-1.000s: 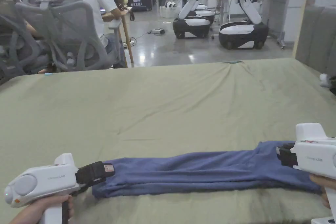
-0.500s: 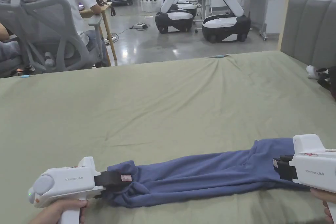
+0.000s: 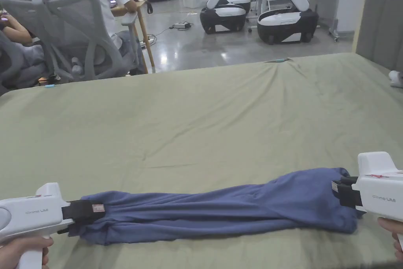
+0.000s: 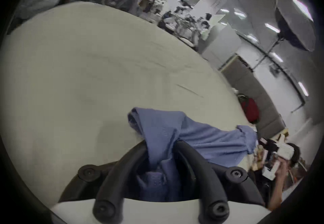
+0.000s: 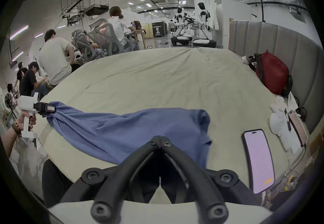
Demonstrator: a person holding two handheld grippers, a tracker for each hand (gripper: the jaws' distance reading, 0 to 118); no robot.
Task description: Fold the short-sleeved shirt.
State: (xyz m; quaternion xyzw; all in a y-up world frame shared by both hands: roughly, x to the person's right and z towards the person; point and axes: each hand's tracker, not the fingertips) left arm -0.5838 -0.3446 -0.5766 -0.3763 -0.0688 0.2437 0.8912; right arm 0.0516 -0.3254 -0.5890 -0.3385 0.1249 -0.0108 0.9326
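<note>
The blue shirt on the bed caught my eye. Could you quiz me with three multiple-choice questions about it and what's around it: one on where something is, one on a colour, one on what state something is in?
1. Where does the phone lie?
A. On the bed sheet, beside the right-hand end of the shirt
B. On top of the shirt
C. On the floor

2. What colour is the bag by the headboard?
A. Green
B. Red
C. Yellow

3. How does the shirt lie?
A. Spread flat with its sleeves out
B. Crumpled in a ball
C. Drawn out in a long band between the left gripper and the right gripper

Answers:
1. A, the right gripper view shows it on the sheet just past the shirt's edge.
2. B, its body is plainly red.
3. C, each gripper pinches one end.
</note>
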